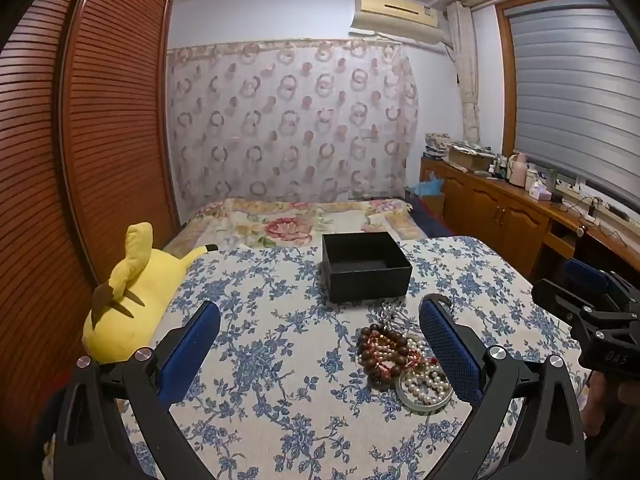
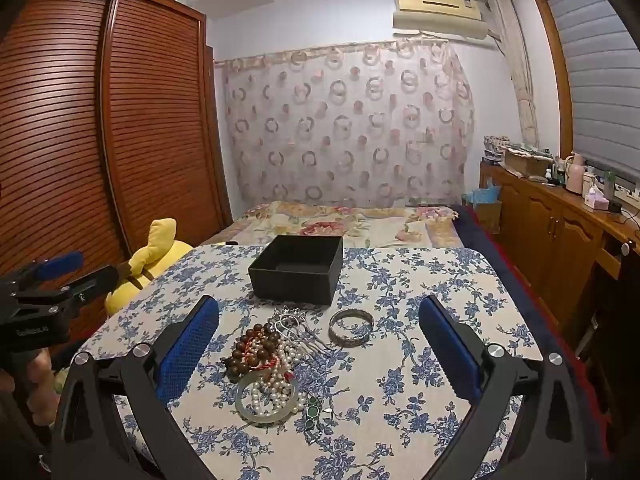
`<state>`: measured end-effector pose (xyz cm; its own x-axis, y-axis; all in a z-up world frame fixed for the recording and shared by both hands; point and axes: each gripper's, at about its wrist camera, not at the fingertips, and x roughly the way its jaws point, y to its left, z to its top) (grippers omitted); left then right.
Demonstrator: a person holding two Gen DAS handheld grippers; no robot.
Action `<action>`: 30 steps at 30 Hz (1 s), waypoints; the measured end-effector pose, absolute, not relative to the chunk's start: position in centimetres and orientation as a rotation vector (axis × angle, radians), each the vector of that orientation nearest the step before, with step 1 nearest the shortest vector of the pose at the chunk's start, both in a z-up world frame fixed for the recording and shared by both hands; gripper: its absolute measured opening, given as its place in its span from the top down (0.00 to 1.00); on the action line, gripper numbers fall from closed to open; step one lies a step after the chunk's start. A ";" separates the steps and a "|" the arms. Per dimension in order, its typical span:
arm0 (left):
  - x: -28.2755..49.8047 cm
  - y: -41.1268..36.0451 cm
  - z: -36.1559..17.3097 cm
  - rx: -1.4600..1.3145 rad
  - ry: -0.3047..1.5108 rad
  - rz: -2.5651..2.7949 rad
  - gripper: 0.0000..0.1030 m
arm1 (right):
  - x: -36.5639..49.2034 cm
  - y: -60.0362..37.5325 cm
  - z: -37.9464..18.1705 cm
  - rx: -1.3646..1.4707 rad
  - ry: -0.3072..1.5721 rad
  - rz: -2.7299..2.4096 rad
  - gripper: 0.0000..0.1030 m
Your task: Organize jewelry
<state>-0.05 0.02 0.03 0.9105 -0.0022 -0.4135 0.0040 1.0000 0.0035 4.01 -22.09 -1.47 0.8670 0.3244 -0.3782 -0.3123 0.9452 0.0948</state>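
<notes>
An open black box point(image 1: 366, 267) point(image 2: 298, 268) stands empty on the blue-flowered tablecloth point(image 1: 280, 360) point(image 2: 400, 360). In front of it lies a heap of jewelry: a brown bead bracelet point(image 1: 380, 350) point(image 2: 250, 350), white pearls point(image 1: 426, 382) point(image 2: 276, 384) inside a pale jade bangle point(image 2: 240, 400), a silver hair comb point(image 2: 296, 326), a silver bangle point(image 2: 351, 327) and a green earring point(image 2: 312, 410). My left gripper point(image 1: 320, 320) is open and empty above the table, with the heap by its right finger. My right gripper point(image 2: 320, 312) is open and empty, with the heap between its fingers.
A yellow plush toy point(image 1: 128, 304) point(image 2: 152, 260) lies at the table's left edge. A bed point(image 1: 296, 220) is behind the table, a wooden wardrobe point(image 1: 80, 140) at left, a cluttered wooden sideboard point(image 2: 560, 220) at right.
</notes>
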 end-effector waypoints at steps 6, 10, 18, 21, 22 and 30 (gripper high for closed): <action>0.0 0.1 0.0 0.000 0.436 -0.001 0.06 | 4.0 -22.0 -1.5 0.031 0.404 0.335 0.02; 0.0 0.1 0.0 0.000 0.434 0.000 0.06 | 4.1 -22.0 -1.5 0.031 0.403 0.333 0.02; 0.3 -0.1 -0.1 -0.002 0.429 -0.002 0.06 | 4.0 -22.0 -1.5 0.031 0.399 0.335 0.02; 0.3 -0.2 0.1 -0.003 0.424 -0.001 0.06 | 3.6 -22.1 -1.3 0.035 0.398 0.334 0.02; 0.3 -0.2 0.1 -0.003 0.424 -0.001 0.06 | 4.4 -22.2 -1.6 0.034 0.404 0.333 0.02; 0.1 0.0 0.3 -0.006 0.419 -0.001 0.06 | 4.2 -22.1 -1.5 0.031 0.403 0.333 0.02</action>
